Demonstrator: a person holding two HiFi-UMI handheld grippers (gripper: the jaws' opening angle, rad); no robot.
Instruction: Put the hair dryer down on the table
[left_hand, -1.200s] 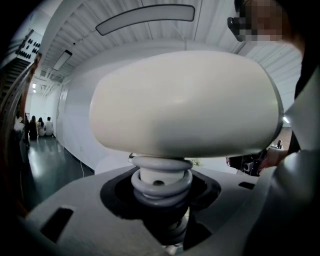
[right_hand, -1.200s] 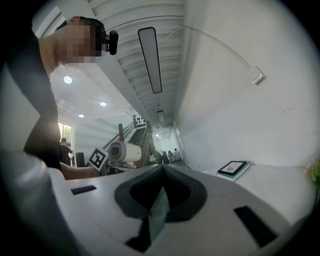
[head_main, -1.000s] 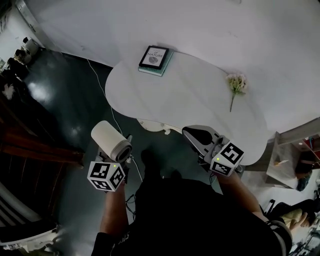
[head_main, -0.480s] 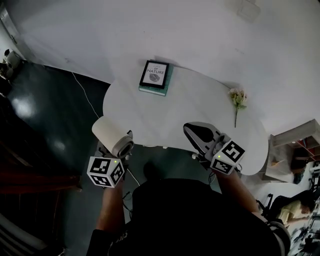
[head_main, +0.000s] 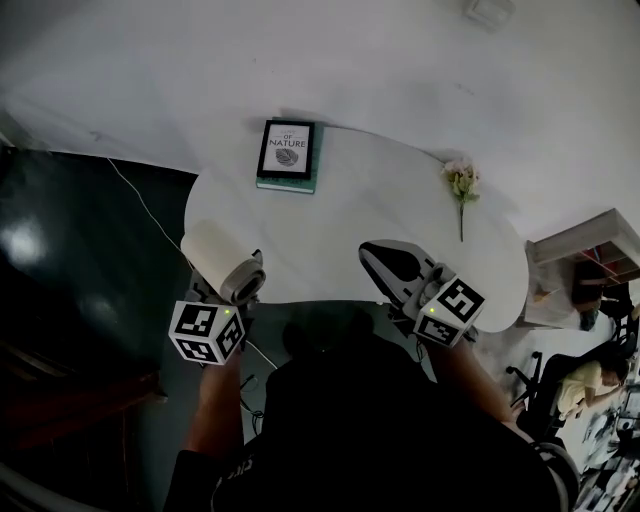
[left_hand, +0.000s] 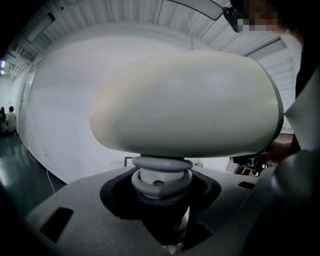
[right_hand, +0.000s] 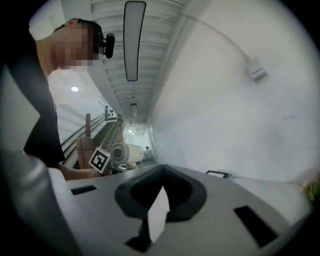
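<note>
Here the largest thing is the white, kidney-shaped surface (head_main: 380, 220), set against a white wall with dark floor (head_main: 80, 260) to its left. Most of its top is bare. The person stands at its near edge with a gripper in each hand.

The task's thing, a cream-coloured hair dryer with a fat cylindrical barrel (head_main: 222, 262), is up in the air at the surface's near-left edge, partly over the rim and partly over the floor. The left gripper (head_main: 232, 300) is clamped on its grey, ringed handle just under the barrel, which lies roughly level above the jaws, as the left gripper view shows. The right gripper (head_main: 378, 255) hovers over the near middle of the surface with its jaws together and nothing between them.

Well away on the far side lie a dark-framed hardback book with a teal edge (head_main: 287, 152) and, to the right, a small pale flower sprig on a thin stem (head_main: 461, 185).

As I judge it, the step in hand is the carry to the surface; the set-down is not yet done. The next move calls for bringing the dryer further in over the bare top, clear of the rim, lowering it until it rests on its side, and only then parting the jaws, since the round barrel may roll.
</note>
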